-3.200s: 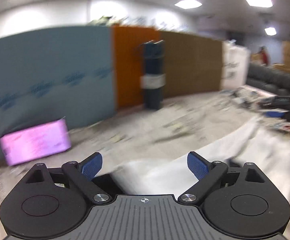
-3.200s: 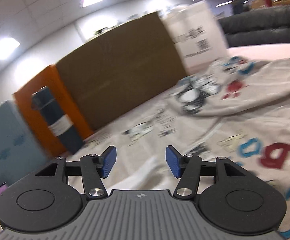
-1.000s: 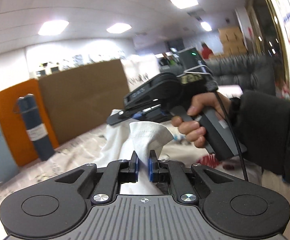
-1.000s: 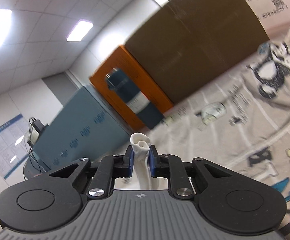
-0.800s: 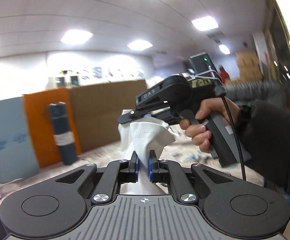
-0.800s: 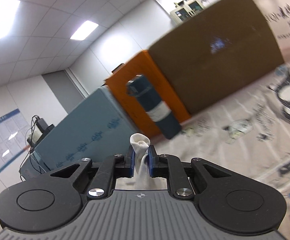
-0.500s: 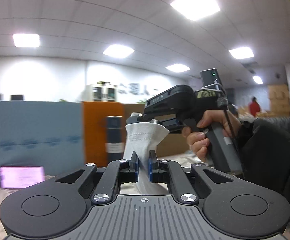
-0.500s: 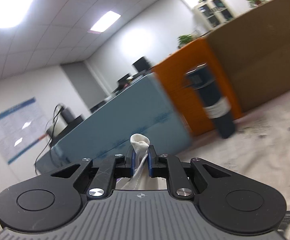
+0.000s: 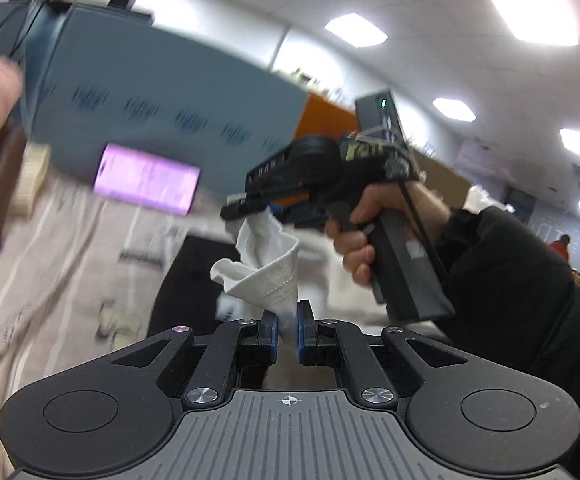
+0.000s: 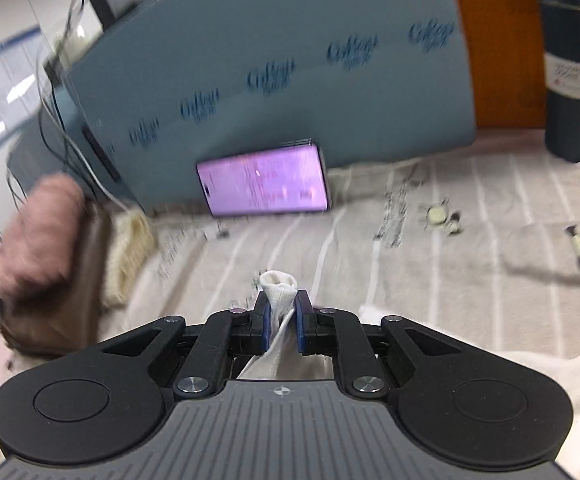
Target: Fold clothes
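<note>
**Left wrist view: both grippers pinching the white garment, mid-air**

Left wrist view has the white garment (image 9: 266, 276) bunched up right at the left gripper (image 9: 286, 332), whose pads are clamped on a stitched hem corner, so that one's got a real hold. Same cloth runs up to the right gripper (image 9: 250, 210), held in the person's right hand (image 9: 373, 220) just past it, and from its own camera the right gripper (image 10: 280, 320) is clenched on a little rolled nub of the garment (image 10: 278, 286) too. So the garment hangs between the two grippers, lifted above the worktop (image 10: 449, 248), with the rest of it draping down out of sight below.

Handling-wise I'd guess it's thin, light, floppy cotton: no stiffness at all, it'll sag and twist wherever it isn't pinched. The hem and seams look like the best spots to take hold since the doubled stitching gives the pads something to bite. The right side's nub looks small, so it could slip if the cloth gets tugged taut.

Around it: a striped printed cloth covers the worktop, a phone (image 10: 264, 184) with a lit purple screen leans on a blue panel (image 10: 290, 60), a dark bottle (image 10: 567, 60) stands further right, and something pinkish-brown (image 10: 42, 248) sits blurred at the left.
</note>
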Action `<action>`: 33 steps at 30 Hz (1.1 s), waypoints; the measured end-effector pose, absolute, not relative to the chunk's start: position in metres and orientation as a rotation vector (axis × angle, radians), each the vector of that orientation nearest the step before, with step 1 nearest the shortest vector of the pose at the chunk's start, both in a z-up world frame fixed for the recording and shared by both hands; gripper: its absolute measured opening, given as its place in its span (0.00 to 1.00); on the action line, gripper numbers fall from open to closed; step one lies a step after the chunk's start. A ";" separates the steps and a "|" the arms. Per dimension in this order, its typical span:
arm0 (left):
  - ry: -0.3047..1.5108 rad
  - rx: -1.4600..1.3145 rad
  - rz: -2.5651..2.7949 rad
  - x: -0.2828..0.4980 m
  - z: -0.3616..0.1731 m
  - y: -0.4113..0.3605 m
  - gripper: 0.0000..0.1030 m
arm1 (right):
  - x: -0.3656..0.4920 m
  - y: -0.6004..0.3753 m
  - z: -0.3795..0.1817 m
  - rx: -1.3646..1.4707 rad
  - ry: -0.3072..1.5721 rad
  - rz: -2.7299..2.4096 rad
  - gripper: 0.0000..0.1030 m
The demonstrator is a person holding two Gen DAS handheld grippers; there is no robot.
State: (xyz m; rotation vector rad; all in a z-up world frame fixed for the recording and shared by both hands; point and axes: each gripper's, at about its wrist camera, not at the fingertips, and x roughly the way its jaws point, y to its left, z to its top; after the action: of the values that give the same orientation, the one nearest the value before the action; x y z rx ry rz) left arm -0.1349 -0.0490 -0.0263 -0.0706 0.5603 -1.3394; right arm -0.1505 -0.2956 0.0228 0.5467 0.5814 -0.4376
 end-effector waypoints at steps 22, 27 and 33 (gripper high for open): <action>0.403 0.050 -1.327 -0.133 -0.019 -0.065 0.85 | -0.357 -0.227 0.044 0.234 0.335 -0.534 0.92; 0.425 0.229 -1.307 -0.159 -0.023 -0.090 0.85 | -0.383 -0.215 0.014 0.267 0.372 -0.492 0.95; 0.439 0.366 -1.262 -0.170 -0.032 -0.095 0.90 | -0.383 -0.233 0.014 0.358 0.324 -0.393 0.95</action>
State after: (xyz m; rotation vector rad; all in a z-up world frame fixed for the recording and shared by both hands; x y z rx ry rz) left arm -0.1698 -0.0946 -0.0325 0.3663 0.4388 -1.2617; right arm -0.3831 -0.2327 0.0137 0.3584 0.3245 -0.3925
